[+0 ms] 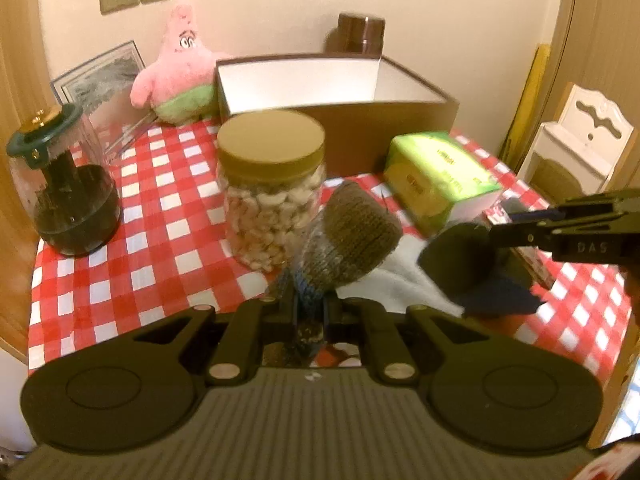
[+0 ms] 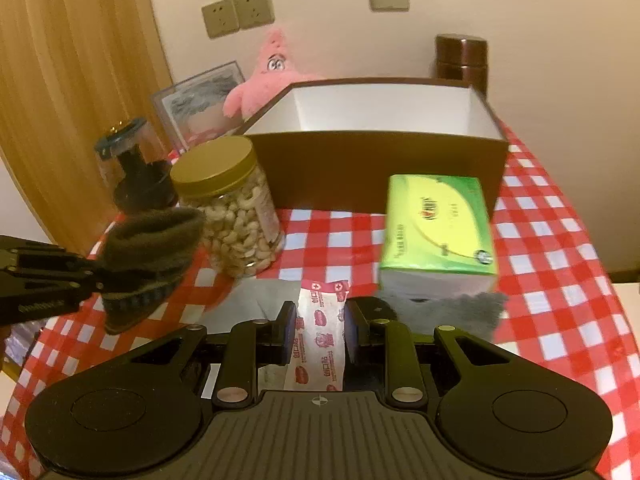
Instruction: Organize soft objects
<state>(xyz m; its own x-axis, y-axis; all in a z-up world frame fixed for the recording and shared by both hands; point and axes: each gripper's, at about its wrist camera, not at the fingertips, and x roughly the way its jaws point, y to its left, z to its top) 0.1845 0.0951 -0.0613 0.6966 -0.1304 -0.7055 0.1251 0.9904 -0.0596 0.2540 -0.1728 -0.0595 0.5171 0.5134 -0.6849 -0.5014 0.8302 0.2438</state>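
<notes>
My left gripper (image 1: 310, 308) is shut on a grey-brown knitted piece (image 1: 348, 236), held up off the red checked tablecloth (image 1: 160, 248); in the right wrist view it hangs at the left (image 2: 152, 248). My right gripper (image 2: 320, 320) is shut on a pink-and-white packet (image 2: 320, 344) that stands upright between its pads. In the left wrist view the right gripper (image 1: 508, 224) reaches in from the right over a dark navy cloth (image 1: 464, 268) and a white cloth (image 1: 400, 280). A pink plush star (image 1: 180, 68) leans against the back wall. An open brown box (image 2: 380, 160) with a white inside stands behind.
A jar of cashews (image 1: 272, 192) stands mid-table, just left of the knitted piece. A green tissue pack (image 2: 436, 224) lies in front of the box. A dark container with a clear lid (image 1: 68, 196) is at the left, and a brown canister (image 1: 360, 32) behind the box.
</notes>
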